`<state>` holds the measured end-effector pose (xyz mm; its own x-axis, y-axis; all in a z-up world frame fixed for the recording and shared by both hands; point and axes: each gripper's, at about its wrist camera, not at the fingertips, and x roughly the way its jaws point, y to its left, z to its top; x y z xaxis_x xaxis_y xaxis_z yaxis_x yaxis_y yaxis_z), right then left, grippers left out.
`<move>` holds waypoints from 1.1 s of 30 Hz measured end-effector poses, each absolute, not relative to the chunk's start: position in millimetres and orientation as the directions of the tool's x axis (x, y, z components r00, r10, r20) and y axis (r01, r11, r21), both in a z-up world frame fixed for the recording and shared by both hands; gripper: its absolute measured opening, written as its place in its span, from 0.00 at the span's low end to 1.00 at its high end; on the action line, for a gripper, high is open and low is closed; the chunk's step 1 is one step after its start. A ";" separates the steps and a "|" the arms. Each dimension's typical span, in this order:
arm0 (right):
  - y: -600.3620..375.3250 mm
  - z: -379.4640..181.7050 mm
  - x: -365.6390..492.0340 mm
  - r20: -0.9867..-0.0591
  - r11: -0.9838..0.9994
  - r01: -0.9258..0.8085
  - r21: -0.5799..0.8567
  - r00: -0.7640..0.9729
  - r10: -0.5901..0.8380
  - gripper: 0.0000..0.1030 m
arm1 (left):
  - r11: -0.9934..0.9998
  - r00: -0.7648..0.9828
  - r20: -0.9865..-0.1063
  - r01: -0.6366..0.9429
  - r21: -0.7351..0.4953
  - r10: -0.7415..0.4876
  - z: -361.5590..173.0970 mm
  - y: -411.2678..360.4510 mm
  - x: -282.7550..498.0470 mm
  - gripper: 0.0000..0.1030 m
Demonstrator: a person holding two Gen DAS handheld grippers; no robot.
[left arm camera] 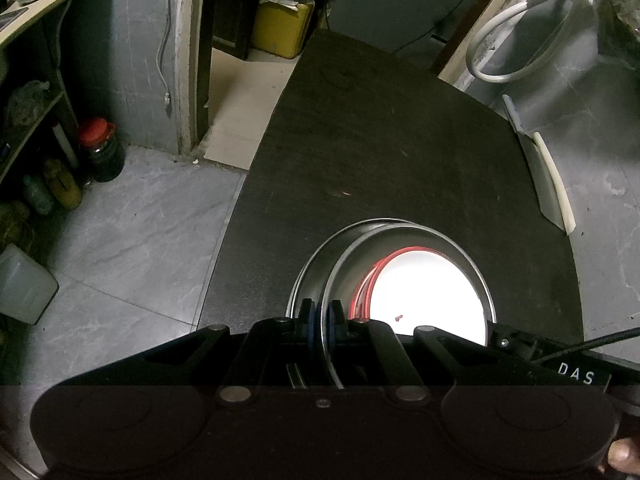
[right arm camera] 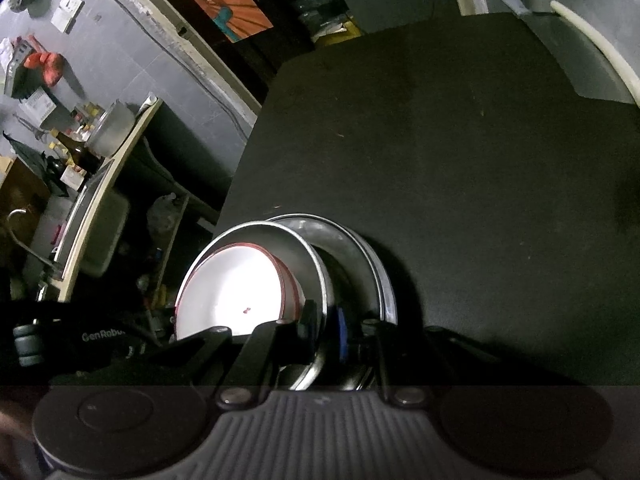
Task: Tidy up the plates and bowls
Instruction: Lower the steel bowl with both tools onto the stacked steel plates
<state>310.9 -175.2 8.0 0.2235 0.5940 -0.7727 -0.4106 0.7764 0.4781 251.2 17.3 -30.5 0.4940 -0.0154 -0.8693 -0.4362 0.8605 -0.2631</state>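
A steel bowl (left arm camera: 360,264) sits tilted inside a second, wider steel bowl (left arm camera: 310,268) on the dark table (left arm camera: 400,140). Inside the inner bowl lies a white plate with a red rim (left arm camera: 428,292). My left gripper (left arm camera: 320,320) is shut on the inner bowl's near rim. In the right wrist view the same inner steel bowl (right arm camera: 296,252) holds the white plate (right arm camera: 228,288), with the outer steel bowl (right arm camera: 360,256) behind it. My right gripper (right arm camera: 325,326) is clamped on the inner bowl's rim from the opposite side. The left gripper's body (right arm camera: 100,336) shows at the left.
A cleaver with a pale handle (left arm camera: 540,176) rests at the table's right edge. Beyond the table's left edge is grey tiled floor (left arm camera: 132,240) with a red-lidded jar (left arm camera: 100,148) and bottles by a shelf. A yellow box (left arm camera: 280,28) stands behind the table.
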 end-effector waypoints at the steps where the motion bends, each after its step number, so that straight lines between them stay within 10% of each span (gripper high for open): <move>1: -175.5 8.2 310.1 -0.772 0.777 -0.413 0.475 0.228 0.593 0.14 | 0.860 0.494 -0.869 -0.436 -0.264 -0.016 -30.5 17.6 251.2 0.05; 28: -178.2 14.7 287.6 -0.764 0.834 -0.411 0.368 0.377 0.523 0.36 | 0.892 0.524 -0.851 -0.404 -0.204 0.043 -24.1 10.3 244.5 0.14; 33: -182.7 17.5 286.9 -0.762 0.845 -0.396 0.361 0.397 0.512 0.48 | 0.890 0.498 -0.852 -0.446 -0.094 0.160 -22.4 9.2 239.2 0.57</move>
